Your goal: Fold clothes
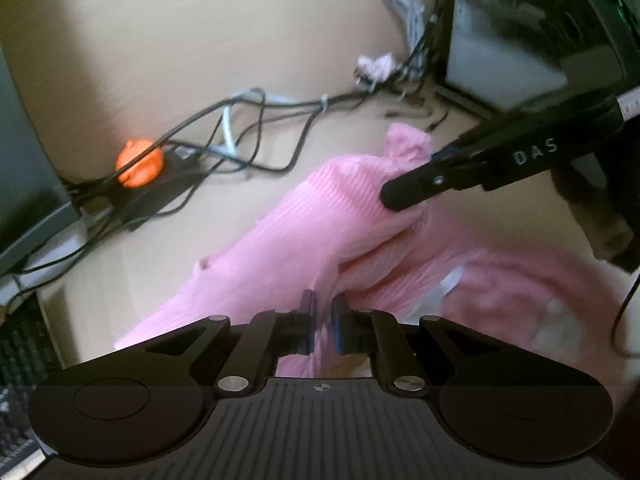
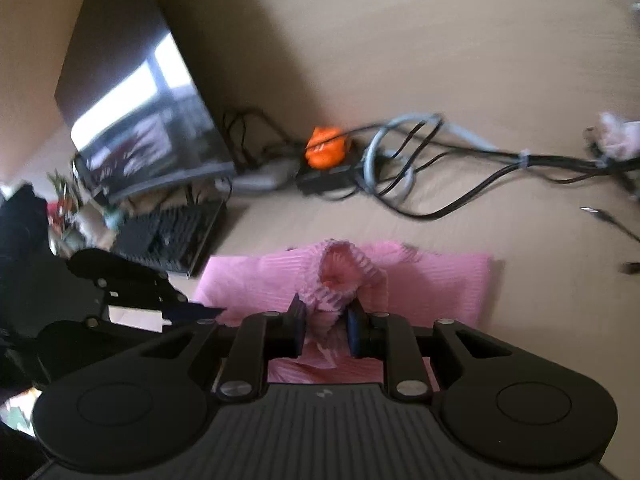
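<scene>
The pink ribbed garment [image 1: 320, 216] lies partly on the light wooden tabletop [image 1: 168, 52] and partly lifted, its cloth drawn up in a ridge between the two grippers. The left gripper [image 1: 323, 322] has its jaws narrowed onto a pinch of the fabric near one edge, and the right gripper [image 2: 326, 322] is clamped on a bunched, ruffled opening, probably a cuff or neck, that puffs out just past its fingertips. Held at two points like this, the garment can likely be stretched and laid flat or carried over itself for a fold; a flatter pink panel already rests on the tabletop beyond the right gripper. Behind the garment a tangle of black and grey cables [image 1: 240, 136] runs across the tabletop to a black power strip [image 2: 328, 178], with a small orange object [image 1: 140, 162] resting on it. Further out stand a monitor [image 2: 140, 112], a black keyboard [image 2: 172, 236] and a computer case [image 1: 516, 36]. No containers are visible, so nothing can be said of contents.
</scene>
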